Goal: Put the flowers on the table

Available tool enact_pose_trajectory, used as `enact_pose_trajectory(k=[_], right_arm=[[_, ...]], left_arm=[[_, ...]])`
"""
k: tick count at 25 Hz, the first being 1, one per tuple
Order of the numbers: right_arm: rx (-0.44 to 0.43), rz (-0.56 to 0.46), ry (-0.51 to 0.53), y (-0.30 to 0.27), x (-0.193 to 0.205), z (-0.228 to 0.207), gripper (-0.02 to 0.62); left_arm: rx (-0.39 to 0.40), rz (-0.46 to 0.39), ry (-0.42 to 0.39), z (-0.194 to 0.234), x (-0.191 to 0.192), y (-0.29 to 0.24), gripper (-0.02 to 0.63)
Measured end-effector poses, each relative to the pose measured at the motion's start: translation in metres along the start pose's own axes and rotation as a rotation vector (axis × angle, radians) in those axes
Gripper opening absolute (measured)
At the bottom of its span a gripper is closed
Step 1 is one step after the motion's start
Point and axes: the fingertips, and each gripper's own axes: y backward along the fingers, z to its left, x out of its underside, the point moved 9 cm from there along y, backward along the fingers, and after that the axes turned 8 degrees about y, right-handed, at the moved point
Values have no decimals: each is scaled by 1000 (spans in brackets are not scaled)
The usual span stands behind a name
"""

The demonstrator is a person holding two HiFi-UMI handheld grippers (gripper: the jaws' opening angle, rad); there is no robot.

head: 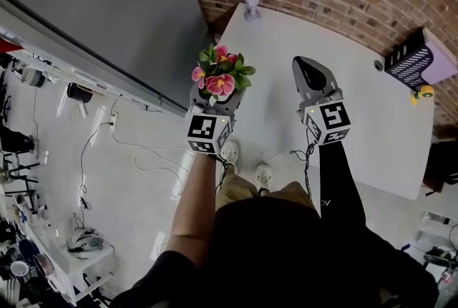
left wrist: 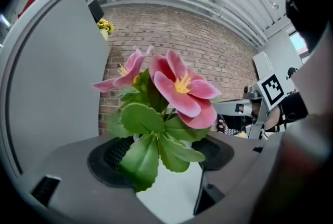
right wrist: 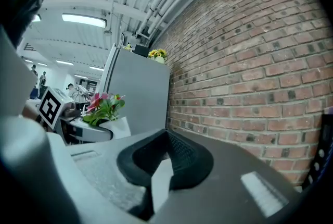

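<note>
Your left claw (head: pixel 213 103) holds the flowers (head: pixel 220 81), mid-carry; next, set them down on the table (head: pixel 372 124). Right claw (head: pixel 306 65) closed, empty.

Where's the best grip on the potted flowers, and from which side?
Grip the white pot below the leaves, coming level from the side, jaws on opposite walls, as the left tool does. The flowers above are soft and spread wide; the pot stands upright.

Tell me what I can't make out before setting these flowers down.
Base of the white pot: left gripper view, cut off by the left gripper's body; head view, covered by the flowers.
Its height over the table: head view looks steeply down.
Small pale object at the table's far end: head view, too small to identify.
</note>
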Motion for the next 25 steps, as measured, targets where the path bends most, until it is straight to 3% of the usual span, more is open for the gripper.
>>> enact_pose_trajectory(k=[11, 15, 20, 25], right_arm=[[-11, 97, -6, -16, 34, 1, 0], [-28, 123, -2, -21, 42, 4, 0], [-41, 145, 2, -23, 49, 4, 0], [-50, 158, 3, -23, 52, 3, 0]], left_arm=[[41, 159, 61, 28, 80, -32, 341], [1, 257, 56, 36, 113, -36, 341], [-3, 330, 94, 38, 151, -39, 341], [-23, 391, 74, 39, 173, -39, 341]])
